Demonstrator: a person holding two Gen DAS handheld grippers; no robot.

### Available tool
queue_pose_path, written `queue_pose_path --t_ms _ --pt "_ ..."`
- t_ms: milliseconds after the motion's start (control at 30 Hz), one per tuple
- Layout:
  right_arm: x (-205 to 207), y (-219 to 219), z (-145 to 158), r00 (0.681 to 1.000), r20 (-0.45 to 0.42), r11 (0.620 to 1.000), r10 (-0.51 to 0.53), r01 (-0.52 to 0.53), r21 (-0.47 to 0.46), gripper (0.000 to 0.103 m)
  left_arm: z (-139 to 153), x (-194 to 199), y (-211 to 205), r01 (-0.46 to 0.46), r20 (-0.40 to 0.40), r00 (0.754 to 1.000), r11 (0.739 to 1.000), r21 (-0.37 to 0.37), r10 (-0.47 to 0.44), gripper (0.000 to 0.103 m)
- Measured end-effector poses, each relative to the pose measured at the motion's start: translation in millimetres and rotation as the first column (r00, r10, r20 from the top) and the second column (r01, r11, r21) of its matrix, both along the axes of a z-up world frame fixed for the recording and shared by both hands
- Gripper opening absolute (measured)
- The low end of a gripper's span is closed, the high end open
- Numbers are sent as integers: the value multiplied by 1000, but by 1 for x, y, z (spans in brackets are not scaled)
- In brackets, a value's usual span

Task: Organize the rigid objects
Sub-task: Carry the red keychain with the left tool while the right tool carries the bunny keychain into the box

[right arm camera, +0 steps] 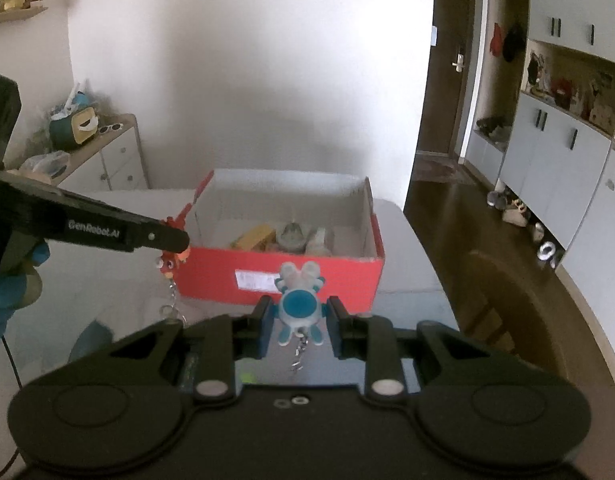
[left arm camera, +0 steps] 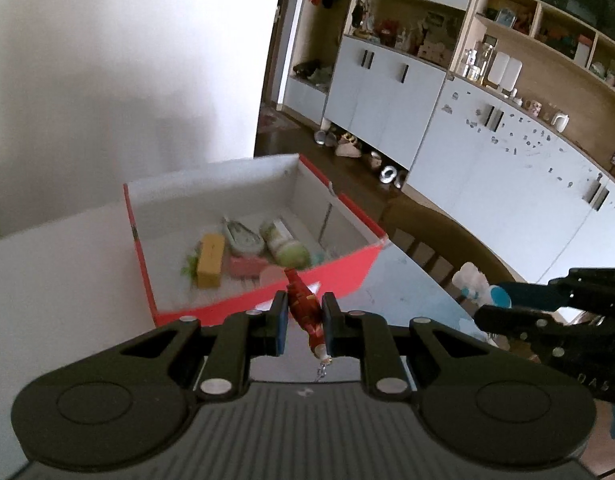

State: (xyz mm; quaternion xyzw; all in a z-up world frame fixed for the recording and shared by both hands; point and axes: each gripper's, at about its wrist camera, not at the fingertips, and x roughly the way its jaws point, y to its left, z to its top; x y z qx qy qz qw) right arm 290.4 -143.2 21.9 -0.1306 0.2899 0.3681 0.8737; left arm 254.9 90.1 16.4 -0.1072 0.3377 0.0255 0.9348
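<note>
Right wrist view is showing the whole stage: a pale grey tabletop (right arm camera: 407, 240) running toward the white wall, and sitting on it the open red cardboard box with a white lining (right arm camera: 307, 276), already holding a yellow block (right arm camera: 255, 236) and a couple of pale pieces. Right of the table, a brown wooden chair back (right arm camera: 503, 300) is crowding the edge.

Coming in from the left, the left gripper (left arm camera: 303, 314) is clenching a small red-and-gold figure keychain (left arm camera: 305, 308), and it is hanging just short of the box's near wall, chain dangling below. The right gripper (right arm camera: 299, 314) is bracketing a blue-and-white rabbit-like figure keychain (right arm camera: 298, 304); its jaws are standing a little off the toy's sides here, so I cannot tell whether it is truly gripped or just framed.

My read: both toys are heading for the box. To do it well, each gripper is going to need height enough that the hanging chains are clearing the near red wall, then letting go over the bare white floor on the box's right side. Room is tight between the two tools, so going one at a time looks safer; the left one is nearer the near-left corner.
</note>
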Motion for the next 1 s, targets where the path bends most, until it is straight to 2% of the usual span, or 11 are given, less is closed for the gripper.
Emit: queue_pose_path --t_ms 267,533,800,1000 --pt "29 24 14 999 45 1000 11 -10 -11 27 16 27 11 -7 18 1000 998 65 6 18" --pt "57 48 8 998 62 999 4 -2 -36 27 24 55 19 1 17 1000 994 108 -3 17" --pt "85 73 -1 997 79 998 15 -10 -64 27 20 93 28 -12 -6 1000 989 144 13 17" --pt "110 90 -14 998 65 996 20 -14 -88 27 7 127 32 -28 -41 999 984 174 36 18"
